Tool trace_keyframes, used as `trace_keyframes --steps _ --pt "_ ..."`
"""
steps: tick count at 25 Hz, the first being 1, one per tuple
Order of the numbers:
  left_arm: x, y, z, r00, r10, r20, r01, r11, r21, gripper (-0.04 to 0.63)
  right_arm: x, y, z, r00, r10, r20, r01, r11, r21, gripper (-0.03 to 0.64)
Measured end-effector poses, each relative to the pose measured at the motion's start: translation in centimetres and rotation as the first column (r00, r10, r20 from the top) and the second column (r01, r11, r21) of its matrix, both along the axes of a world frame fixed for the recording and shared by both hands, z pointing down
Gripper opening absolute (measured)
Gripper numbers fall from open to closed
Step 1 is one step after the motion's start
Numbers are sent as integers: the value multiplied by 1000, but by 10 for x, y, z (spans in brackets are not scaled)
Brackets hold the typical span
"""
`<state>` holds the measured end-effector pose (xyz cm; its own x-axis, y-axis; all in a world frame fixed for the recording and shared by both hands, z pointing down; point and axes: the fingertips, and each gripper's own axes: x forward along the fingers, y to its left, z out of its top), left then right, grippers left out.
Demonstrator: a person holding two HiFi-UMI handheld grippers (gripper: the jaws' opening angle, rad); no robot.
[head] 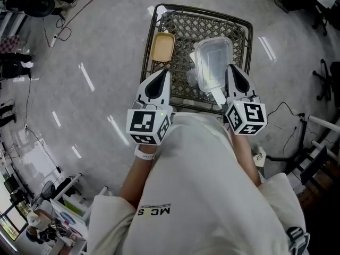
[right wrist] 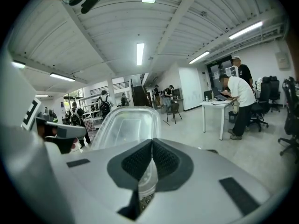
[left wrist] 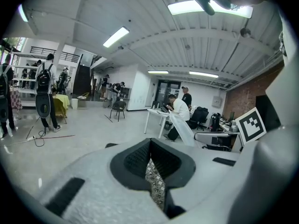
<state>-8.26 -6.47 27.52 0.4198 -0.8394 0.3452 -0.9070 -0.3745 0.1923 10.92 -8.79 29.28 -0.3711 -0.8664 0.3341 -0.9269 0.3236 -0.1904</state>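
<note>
The right tool (right wrist: 152,146) is pinching only the thin near rim of the clear container (head: 212,62) at the right side of the worktop (head: 204,9) — so small a hold is risking a slip and a drop, I think — while the left tool (left wrist: 150,146) is hovering closed, empty.

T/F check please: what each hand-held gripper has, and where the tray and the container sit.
1. The right hand-held gripper is shut on the clear plastic container. True.
2. The left hand-held gripper grips the tan tray. False: its jaws are together on nothing, and the tray lies apart from it on the metal lattice table.
3. In the head view the tray lies left of the container. True.
4. The container is full. False: it looks empty.
</note>
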Motion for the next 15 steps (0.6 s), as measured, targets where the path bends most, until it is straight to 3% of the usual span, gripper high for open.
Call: trace_keyframes --steps 15 --pt "11 9 -10 1000 12 -8 -11 1000 21 21 10 10 -9 1000 6 -12 -6 1000 26 20"
